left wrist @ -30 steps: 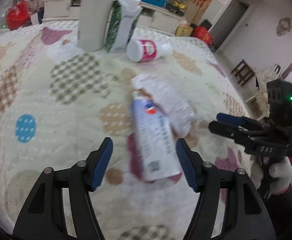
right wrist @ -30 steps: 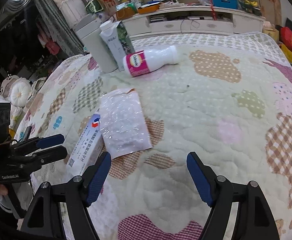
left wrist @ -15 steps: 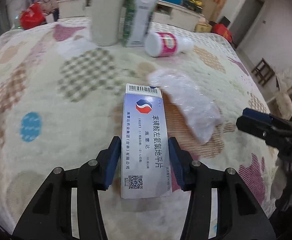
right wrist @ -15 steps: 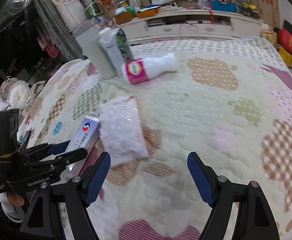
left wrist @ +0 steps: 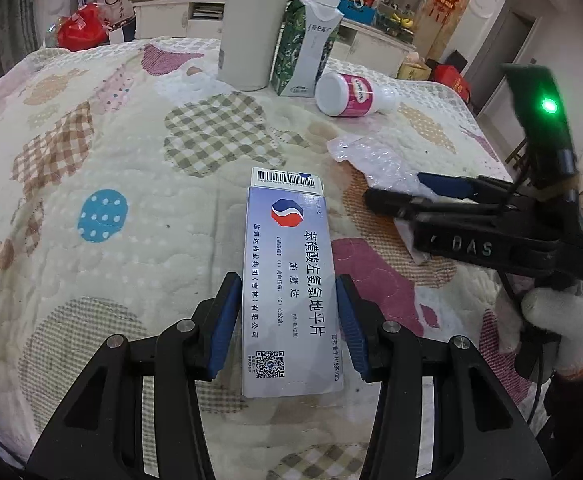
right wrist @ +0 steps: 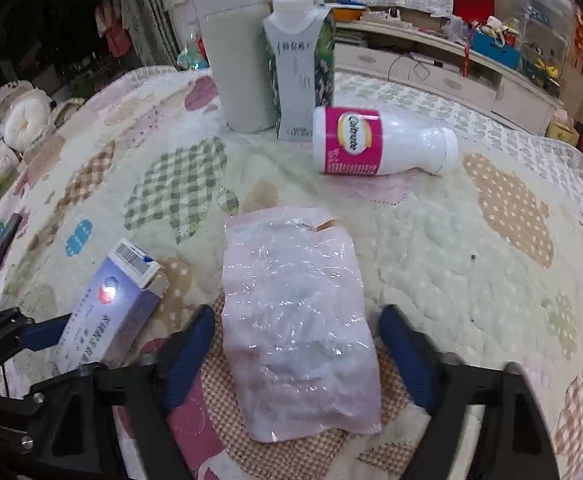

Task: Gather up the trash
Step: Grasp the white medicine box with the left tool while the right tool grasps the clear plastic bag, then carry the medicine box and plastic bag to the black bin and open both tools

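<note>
The left hand-held gripper (left wrist: 287, 320) is clamped on the box (left wrist: 289, 280), a blue pad flat against each long side, the box's far end reaching toward 12 o'clock over the bed (left wrist: 91, 152). The pads sit near one end only, so in my judgement the box could droop or twist out as it rises. At 3 o'clock the right hand-held gripper (left wrist: 395, 192) lies over the wrapper (left wrist: 375, 160); a careless swing could knock the two tools together.

In the right wrist view, the right hand-held gripper (right wrist: 295, 344) has just been closing and stands partly open astride the wrapper (right wrist: 297, 320), its pads just clear of the film. The film is limp and slick, so the pads may pinch only a fold and let it slip, or snag the quilt beneath. The box (right wrist: 111, 304) sits at 9 o'clock, the bottle (right wrist: 379, 144) at 1 o'clock, the carton (right wrist: 299, 72) and bin (right wrist: 239, 68) at 12.
</note>
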Tool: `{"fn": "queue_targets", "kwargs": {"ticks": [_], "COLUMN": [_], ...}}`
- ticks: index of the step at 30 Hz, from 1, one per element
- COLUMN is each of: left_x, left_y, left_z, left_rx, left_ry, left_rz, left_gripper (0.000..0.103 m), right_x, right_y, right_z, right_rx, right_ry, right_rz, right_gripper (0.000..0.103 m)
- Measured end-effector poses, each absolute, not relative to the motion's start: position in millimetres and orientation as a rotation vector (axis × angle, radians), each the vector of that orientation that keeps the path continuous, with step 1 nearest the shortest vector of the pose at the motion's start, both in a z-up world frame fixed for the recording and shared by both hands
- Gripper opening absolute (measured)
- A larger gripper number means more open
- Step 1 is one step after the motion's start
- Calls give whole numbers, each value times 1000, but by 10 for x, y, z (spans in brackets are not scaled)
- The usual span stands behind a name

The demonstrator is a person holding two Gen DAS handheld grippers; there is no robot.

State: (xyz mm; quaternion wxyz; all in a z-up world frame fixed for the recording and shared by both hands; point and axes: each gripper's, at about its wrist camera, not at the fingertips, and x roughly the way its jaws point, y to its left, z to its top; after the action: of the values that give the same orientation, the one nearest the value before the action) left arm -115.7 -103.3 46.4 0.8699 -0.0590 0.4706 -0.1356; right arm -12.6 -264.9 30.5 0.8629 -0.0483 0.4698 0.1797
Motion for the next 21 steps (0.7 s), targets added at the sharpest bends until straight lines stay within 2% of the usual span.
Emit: {"fn": "queue_targets", "kwargs": {"ticks": [9,21], "left_x": [-1245,-1491], "left_y": [-1257,-2070], "left_z": [604,748], "left_rx": [-127,-58], "left_ry": [941,917], "left_rz": [-331,-445], "left_gripper": [46,46], "right_x": [-621,-1430], "right_y": [-3073,-3952], "right_z": [487,729], "right_rx": [-62,22], "right_ry": [922,874], "right_rz": [373,268], "right_gripper": [65,65]}}
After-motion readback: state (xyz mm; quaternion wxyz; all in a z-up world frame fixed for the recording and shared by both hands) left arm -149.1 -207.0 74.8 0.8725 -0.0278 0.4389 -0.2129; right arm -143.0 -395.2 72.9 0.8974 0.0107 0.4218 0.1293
